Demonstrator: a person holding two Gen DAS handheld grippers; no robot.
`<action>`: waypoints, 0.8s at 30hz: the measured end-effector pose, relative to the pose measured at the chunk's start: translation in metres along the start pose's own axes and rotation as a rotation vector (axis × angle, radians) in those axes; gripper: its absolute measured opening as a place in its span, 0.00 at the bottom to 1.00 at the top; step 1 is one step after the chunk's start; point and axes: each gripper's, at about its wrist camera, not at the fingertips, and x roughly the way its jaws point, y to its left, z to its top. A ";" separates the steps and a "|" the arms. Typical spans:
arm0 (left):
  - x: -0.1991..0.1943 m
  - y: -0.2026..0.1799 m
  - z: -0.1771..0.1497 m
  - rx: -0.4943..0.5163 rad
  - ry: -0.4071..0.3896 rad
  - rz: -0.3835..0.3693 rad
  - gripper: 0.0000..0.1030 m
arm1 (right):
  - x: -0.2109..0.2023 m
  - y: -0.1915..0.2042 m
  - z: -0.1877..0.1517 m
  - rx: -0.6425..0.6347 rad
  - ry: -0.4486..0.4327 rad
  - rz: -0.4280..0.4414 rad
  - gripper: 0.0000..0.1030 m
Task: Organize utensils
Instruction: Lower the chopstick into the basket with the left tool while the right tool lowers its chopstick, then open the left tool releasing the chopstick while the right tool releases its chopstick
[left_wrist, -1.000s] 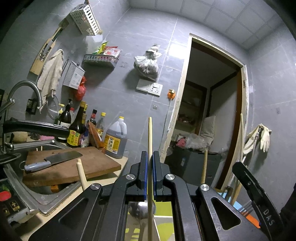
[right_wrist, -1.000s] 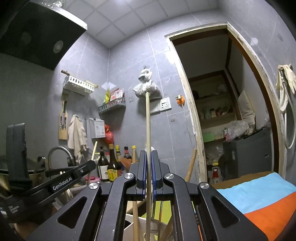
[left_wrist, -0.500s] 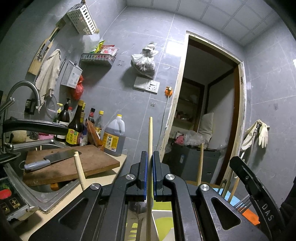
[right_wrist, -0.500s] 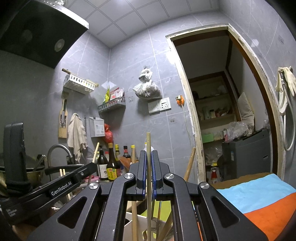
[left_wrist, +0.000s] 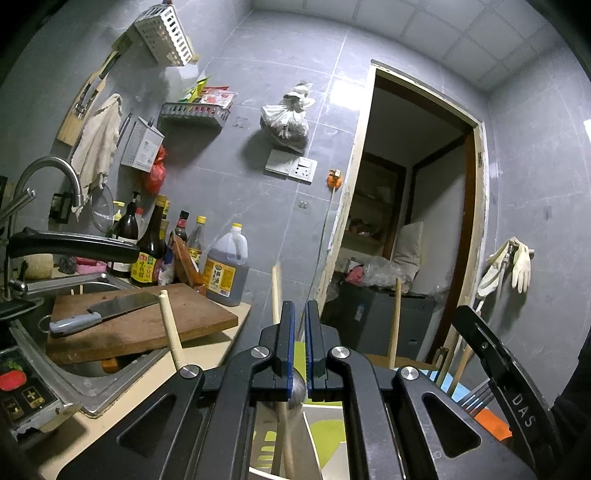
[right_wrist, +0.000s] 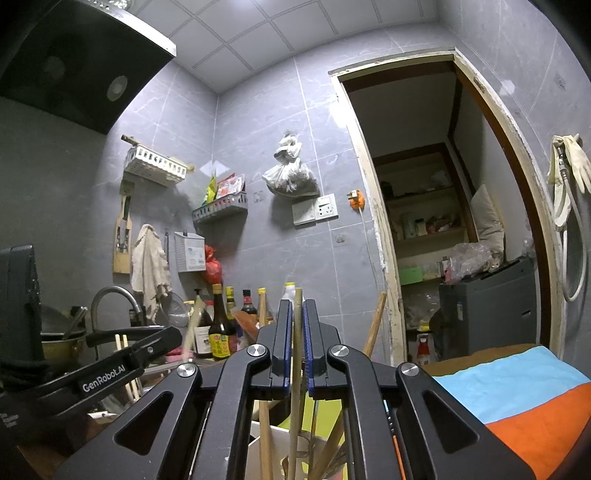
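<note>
The right tongs (right_wrist: 295, 339) are clamped on an upright wooden-handled utensil (right_wrist: 296, 369) over the white holder (right_wrist: 275, 439). The left tongs (left_wrist: 299, 343) are closed and empty. Lower the utensil straight between the other handles, then release.

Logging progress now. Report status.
Right gripper shut on wooden handle, upright, running down to white holder. Left gripper shut, holding nothing; wooden stick leans just left of it. Nothing blocking seen.
</note>
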 end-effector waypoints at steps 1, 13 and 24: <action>0.000 -0.001 0.000 0.004 -0.001 0.000 0.03 | 0.000 0.000 0.000 0.000 0.000 0.000 0.05; -0.001 -0.004 -0.002 0.017 -0.001 -0.002 0.03 | 0.000 0.000 0.000 0.000 0.000 0.000 0.06; -0.005 -0.004 -0.002 0.024 -0.010 0.004 0.03 | -0.001 -0.001 0.001 -0.002 -0.001 -0.002 0.08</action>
